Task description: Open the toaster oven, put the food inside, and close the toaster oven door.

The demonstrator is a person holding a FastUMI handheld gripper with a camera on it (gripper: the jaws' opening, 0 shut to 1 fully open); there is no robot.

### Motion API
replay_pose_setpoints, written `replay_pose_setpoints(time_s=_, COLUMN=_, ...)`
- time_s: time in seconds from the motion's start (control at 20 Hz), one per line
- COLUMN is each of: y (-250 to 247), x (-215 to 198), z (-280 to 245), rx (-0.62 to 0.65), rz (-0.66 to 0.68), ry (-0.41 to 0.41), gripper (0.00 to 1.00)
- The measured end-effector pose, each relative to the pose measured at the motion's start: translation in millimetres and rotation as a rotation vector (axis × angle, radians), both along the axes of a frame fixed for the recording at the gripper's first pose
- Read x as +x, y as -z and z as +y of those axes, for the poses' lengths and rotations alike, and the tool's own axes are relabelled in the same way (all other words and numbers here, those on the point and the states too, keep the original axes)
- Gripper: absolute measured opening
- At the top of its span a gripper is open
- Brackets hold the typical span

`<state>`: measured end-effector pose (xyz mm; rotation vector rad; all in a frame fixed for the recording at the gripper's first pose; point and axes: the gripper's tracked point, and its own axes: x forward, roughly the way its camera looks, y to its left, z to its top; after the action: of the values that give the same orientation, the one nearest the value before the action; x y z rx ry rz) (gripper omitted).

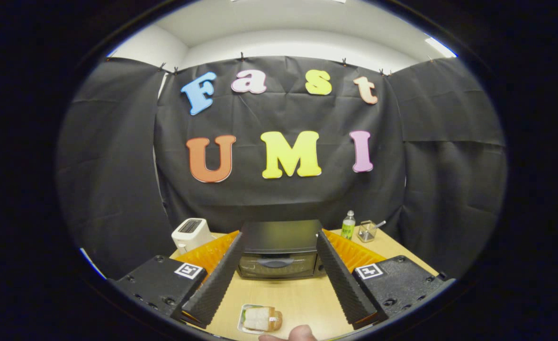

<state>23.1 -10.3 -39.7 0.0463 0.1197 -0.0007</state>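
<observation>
While tongs [279,246] gape wide w/ nothing held, boxy black toaster oven [279,251] sits beyond, door shut, facing tongs; sandwich [262,318] in shallow tray between fingers on wood bench [302,298].

The toaster oven [279,255] shows through the gap between the spread fingers [220,279] of the gripper [279,241] — both its lower corners sit behind the ribbed pads. The sandwich on its tray [260,319] lies close to the view's bottom rim, its filling too small to make out. A fingertip [301,333] is cut off there too. The small glass container [367,231] beside the green bottle [348,226] holds something too tiny to identify.
</observation>
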Motion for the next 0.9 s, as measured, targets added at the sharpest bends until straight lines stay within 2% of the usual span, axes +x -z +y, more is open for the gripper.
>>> replay_pose_setpoints(time_s=0.45, y=64.2, x=60.1, z=-4.2, rx=-0.013, rz=0.127, ry=-0.024, gripper=1.00)
replay_pose_setpoints(time_s=0.9, y=133.3, x=171.3, z=7.5, rx=0.034, rz=0.290, ry=-0.038, gripper=1.00)
